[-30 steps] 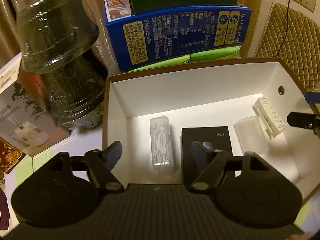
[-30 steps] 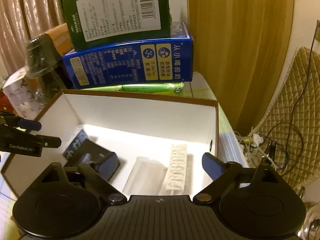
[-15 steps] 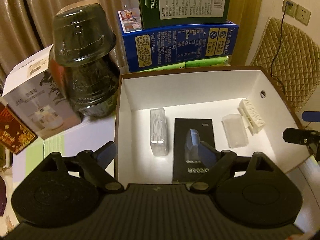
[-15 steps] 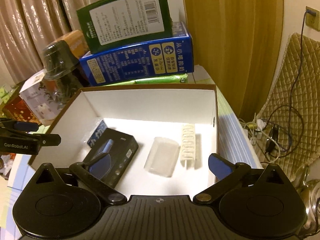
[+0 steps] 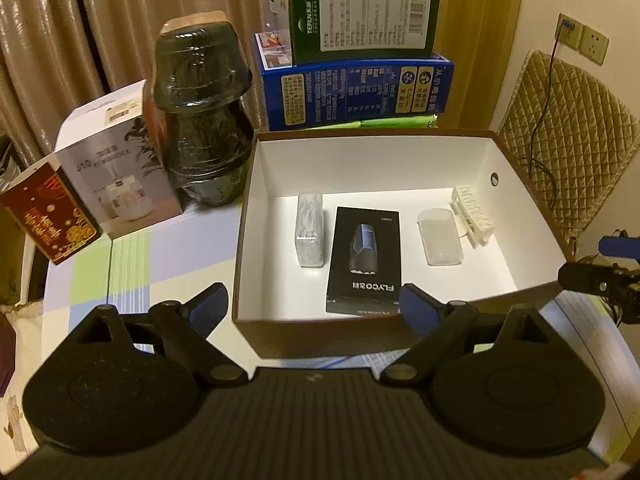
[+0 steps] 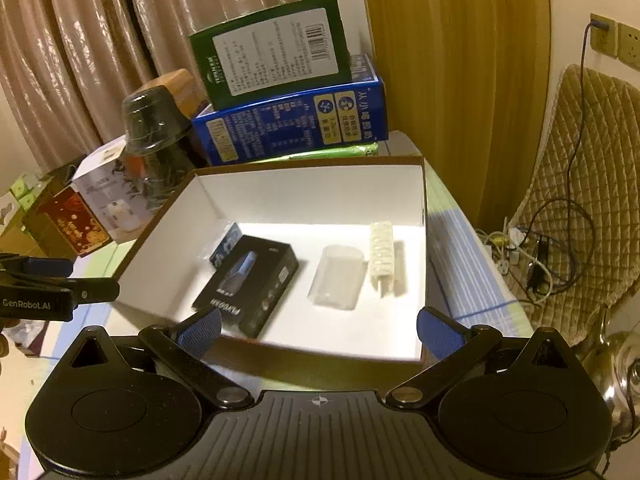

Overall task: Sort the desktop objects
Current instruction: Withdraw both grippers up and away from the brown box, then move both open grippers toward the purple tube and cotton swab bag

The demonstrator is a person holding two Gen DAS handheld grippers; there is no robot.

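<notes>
A brown box with white inner walls (image 5: 372,164) (image 6: 312,196) stands on the checked tablecloth. In it lie a clear wrapped packet (image 5: 310,230), a black FLYCO box (image 5: 366,260) (image 6: 248,280), a clear plastic cap (image 5: 440,236) (image 6: 338,280) and a white comb-like piece (image 5: 474,216) (image 6: 383,258). My left gripper (image 5: 312,304) hovers before the box's near wall; its jaws are opening, with nothing between them. My right gripper (image 6: 318,330) hangs open and empty over the near right corner. Each gripper shows at the edge of the other's view.
Behind the box a green carton (image 5: 360,20) rests on a blue carton (image 5: 356,96). A stack of dark wrapped bowls (image 5: 204,120), a white product box (image 5: 116,160) and a red box (image 5: 48,212) stand to the left. A quilted chair (image 5: 560,140) and floor cables (image 6: 532,256) are on the right.
Both grippers have pulled back and upward out of the box, and their jaws stand wider. The things inside the box have not moved.
</notes>
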